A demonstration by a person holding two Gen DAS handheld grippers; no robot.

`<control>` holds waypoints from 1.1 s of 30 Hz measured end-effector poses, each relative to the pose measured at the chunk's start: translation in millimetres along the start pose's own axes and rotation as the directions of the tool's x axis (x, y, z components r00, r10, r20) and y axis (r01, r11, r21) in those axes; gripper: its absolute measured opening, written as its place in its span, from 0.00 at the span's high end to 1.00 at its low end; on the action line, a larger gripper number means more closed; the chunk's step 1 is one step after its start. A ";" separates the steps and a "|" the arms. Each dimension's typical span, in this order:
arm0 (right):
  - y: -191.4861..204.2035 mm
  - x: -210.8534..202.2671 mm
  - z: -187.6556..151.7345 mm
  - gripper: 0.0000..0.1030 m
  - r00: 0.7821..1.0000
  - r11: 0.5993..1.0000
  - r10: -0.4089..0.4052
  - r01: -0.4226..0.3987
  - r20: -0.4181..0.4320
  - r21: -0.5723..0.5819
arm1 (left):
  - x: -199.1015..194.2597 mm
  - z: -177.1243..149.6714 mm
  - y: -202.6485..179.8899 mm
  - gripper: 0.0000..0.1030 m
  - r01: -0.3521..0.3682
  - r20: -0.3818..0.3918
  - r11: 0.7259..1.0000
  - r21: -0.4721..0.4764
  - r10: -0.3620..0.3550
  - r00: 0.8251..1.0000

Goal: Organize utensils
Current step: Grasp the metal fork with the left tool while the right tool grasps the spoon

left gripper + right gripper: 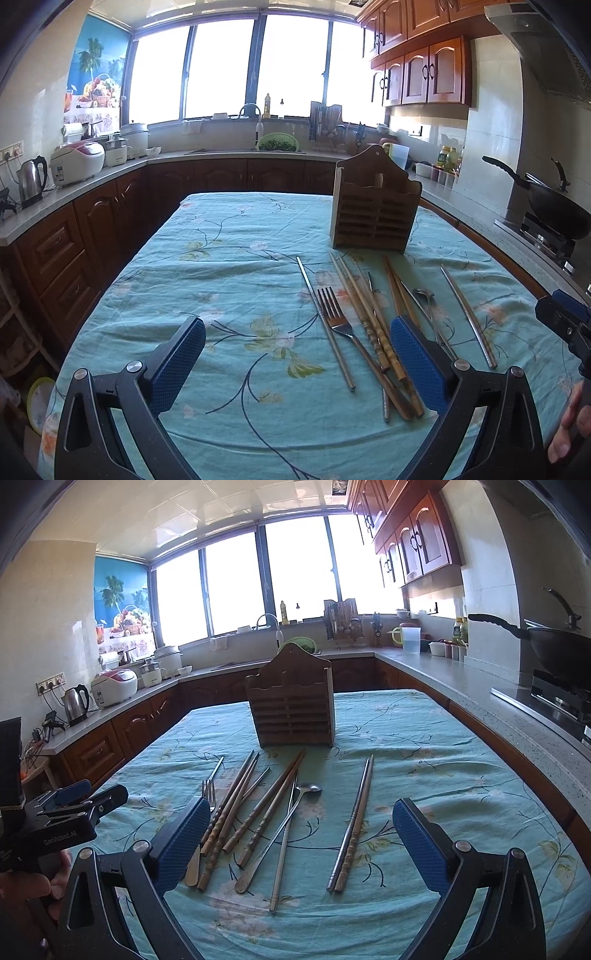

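Left wrist view: left gripper (297, 354) spread wide, holding nothing, above the tablecloth (221, 277); fork (334, 314) and chopsticks (373, 321) at 2 o'clock, wooden holder (375, 218) at 1; right wrist view: right gripper (301, 836) likewise apart; spoon (282, 834) between its fingers, holder (291, 705) at 12.

Left gripper (297, 363) jaws wide apart, holding nothing, above worktop (229, 280). Fork (341, 321) and chopsticks (373, 325) lie loose just beyond, near the right jaw. Wooden holder (375, 216) stands upright farther back, right of centre.
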State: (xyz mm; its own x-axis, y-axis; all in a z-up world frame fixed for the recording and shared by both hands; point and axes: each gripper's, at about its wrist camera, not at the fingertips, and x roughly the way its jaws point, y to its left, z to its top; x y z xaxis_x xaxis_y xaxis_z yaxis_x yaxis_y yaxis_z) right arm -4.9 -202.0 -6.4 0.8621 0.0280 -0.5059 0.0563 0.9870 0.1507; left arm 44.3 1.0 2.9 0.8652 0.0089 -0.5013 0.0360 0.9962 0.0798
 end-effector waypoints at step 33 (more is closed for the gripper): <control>-34.2 163.1 7.7 0.66 0.878 0.959 0.185 -0.062 -0.441 0.278 | 232.2 71.4 -2.3 0.61 0.360 -0.394 0.933 0.027 -0.321 0.861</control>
State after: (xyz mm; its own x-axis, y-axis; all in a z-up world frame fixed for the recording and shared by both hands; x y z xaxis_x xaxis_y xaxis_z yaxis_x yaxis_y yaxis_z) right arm 137.7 -232.5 -87.6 0.5453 0.2767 -0.7912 0.1408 0.9003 0.4119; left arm 280.8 -5.4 -52.2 0.5367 -0.2773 -0.7969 0.3584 0.9299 -0.0822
